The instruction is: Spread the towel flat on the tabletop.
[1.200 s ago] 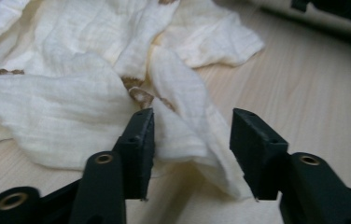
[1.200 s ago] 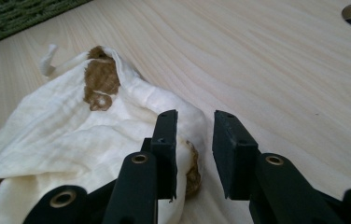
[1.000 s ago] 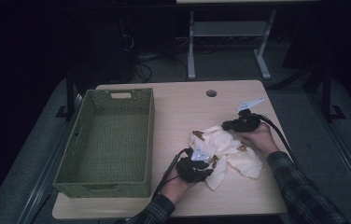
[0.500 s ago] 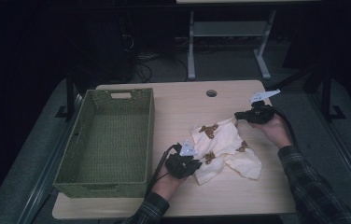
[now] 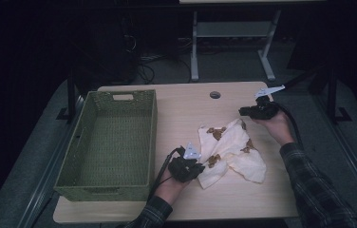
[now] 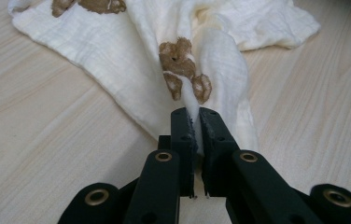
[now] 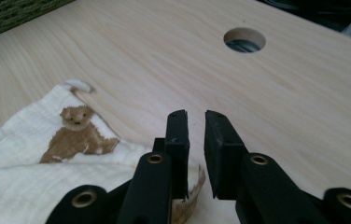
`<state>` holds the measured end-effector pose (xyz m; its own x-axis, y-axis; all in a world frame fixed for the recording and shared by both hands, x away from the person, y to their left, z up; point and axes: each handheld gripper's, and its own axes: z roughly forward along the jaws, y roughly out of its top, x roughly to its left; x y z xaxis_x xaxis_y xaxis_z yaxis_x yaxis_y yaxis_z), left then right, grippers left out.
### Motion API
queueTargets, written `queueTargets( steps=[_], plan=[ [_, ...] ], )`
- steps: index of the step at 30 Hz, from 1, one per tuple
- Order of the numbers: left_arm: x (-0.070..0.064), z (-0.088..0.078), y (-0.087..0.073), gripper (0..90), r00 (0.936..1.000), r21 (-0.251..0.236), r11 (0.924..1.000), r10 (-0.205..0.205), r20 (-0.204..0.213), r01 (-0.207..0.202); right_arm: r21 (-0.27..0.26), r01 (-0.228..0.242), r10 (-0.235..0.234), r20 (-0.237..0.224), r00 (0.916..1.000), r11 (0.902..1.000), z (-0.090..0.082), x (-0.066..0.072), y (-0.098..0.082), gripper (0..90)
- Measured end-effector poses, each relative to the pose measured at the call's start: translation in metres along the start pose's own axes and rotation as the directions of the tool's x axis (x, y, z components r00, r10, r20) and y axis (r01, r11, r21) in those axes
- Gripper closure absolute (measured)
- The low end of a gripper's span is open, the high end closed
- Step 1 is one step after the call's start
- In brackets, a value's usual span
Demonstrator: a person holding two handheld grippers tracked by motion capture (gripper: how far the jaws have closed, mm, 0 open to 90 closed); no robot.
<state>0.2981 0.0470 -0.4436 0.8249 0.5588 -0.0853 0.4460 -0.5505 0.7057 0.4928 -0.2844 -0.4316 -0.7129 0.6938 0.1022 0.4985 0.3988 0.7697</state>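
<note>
My left tool (image 6: pixel 196 122) clamped on cloth (image 5: pixel 231 149) fold, near desk (image 5: pixel 181 107) front edge. My right tool (image 7: pixel 196 122) just parted, empty. Cloth crumpled mid-desk; basket (image 5: pixel 112 142) empty; folding not done.

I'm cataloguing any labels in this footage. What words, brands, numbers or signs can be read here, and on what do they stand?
None can be read.
The cloth bears brown bear pictures, no lettering.
The green basket, the table, the left gripper and the right gripper show no writing.
</note>
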Motion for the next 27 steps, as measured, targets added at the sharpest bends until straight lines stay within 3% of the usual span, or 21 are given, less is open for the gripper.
queueTargets(
  steps=[12, 18, 23, 27],
  plan=[
    [0.0, 0.004, 0.0, 83.8, 1.0, 0.014, 0.9999, 0.003, 0.0, -0.003, 0.036, -0.037, 0.037, -0.007, 0.9993, 0.9987, -0.007, 0.007, -0.047, 71.4],
    [0.001, 0.004, 0.0, 83.8, 1.0, 0.017, 0.9998, 0.004, -0.002, -0.004, 0.049, -0.056, 0.058, -0.025, 0.998, 0.9972, -0.002, 0.01, -0.058, 69.3],
    [0.001, 0.003, 0.0, 83.8, 1.0, 0.019, 0.9998, 0.003, -0.003, -0.003, 0.059, -0.046, 0.048, -0.041, 0.998, 0.9972, 0.003, 0.014, -0.06, 89.5],
    [0.001, 0.003, 0.0, 84.1, 1.0, 0.023, 0.9997, 0.004, -0.008, -0.004, 0.059, -0.015, 0.016, -0.015, 0.9998, 0.9981, 0.0, 0.013, -0.057, 90.0]
  ],
)
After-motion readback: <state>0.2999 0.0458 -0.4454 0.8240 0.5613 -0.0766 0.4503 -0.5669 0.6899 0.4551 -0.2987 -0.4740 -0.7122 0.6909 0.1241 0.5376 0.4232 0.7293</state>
